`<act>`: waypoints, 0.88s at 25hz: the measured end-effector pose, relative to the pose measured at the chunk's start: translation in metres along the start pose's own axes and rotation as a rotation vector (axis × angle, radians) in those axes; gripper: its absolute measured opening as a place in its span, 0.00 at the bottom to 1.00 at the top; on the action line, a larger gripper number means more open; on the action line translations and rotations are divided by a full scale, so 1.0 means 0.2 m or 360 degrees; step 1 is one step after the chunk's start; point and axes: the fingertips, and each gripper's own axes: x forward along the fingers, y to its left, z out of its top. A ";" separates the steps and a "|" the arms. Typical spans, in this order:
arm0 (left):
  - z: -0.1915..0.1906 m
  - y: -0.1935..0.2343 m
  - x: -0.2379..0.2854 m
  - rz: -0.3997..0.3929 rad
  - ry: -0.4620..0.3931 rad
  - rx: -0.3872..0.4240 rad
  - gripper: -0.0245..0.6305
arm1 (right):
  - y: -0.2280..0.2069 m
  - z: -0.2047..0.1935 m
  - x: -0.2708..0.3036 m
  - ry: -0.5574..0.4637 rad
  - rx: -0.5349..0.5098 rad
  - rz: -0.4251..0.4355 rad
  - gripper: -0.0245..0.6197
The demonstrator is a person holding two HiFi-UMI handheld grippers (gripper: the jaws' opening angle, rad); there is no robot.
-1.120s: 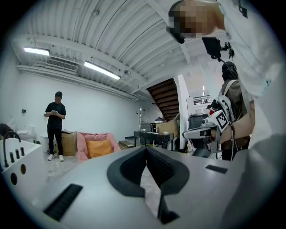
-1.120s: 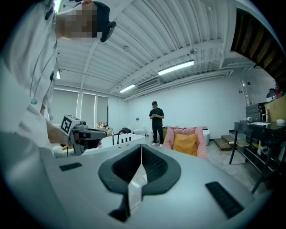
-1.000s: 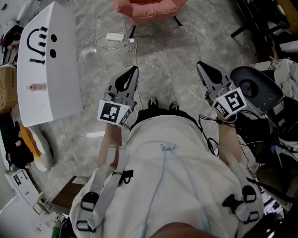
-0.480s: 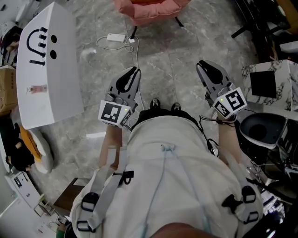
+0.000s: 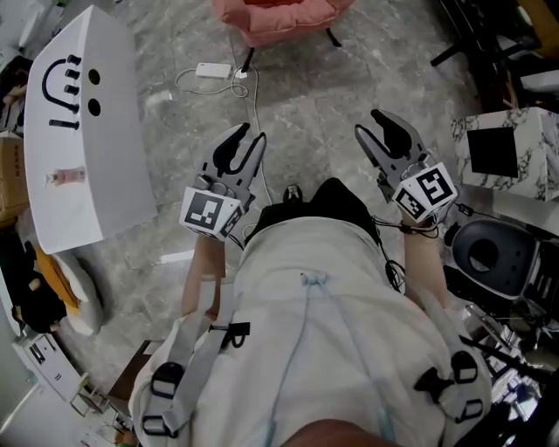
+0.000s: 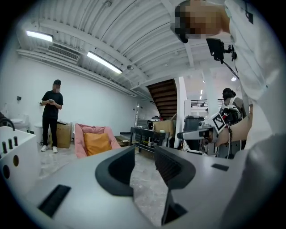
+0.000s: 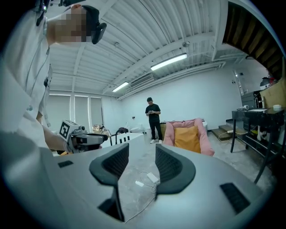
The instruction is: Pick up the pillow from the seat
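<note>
Over the floor [image 5: 349, 79], left gripper [image 5: 246, 138] and right gripper [image 5: 372, 124], jaws just opening, nothing between them, pillow [image 7: 187, 138] on seat [image 5: 279, 19] ahead.

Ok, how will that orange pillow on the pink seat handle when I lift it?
Probably soft and floppy: the orange pillow looks plump and leans on the back of the pink seat, so it may sag from a corner grip. Likely light for its size, since it looks stuffed.
</note>
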 end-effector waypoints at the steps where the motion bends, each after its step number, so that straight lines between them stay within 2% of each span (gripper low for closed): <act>1: -0.01 -0.01 0.01 -0.0007 0.0008 0.0007 0.26 | -0.01 0.00 0.00 0.0002 0.0009 -0.0006 0.34; 4: -0.02 -0.02 0.05 -0.0029 0.0020 0.0037 0.32 | -0.08 -0.01 -0.01 0.0009 0.0042 -0.0042 0.43; 16: -0.04 0.05 0.20 0.0019 0.0064 -0.0029 0.52 | -0.23 0.00 0.15 0.0020 0.0076 -0.0010 0.53; 22: -0.06 0.05 0.39 -0.0003 0.0099 -0.0080 0.63 | -0.42 -0.02 0.18 0.0052 0.0075 -0.0065 0.64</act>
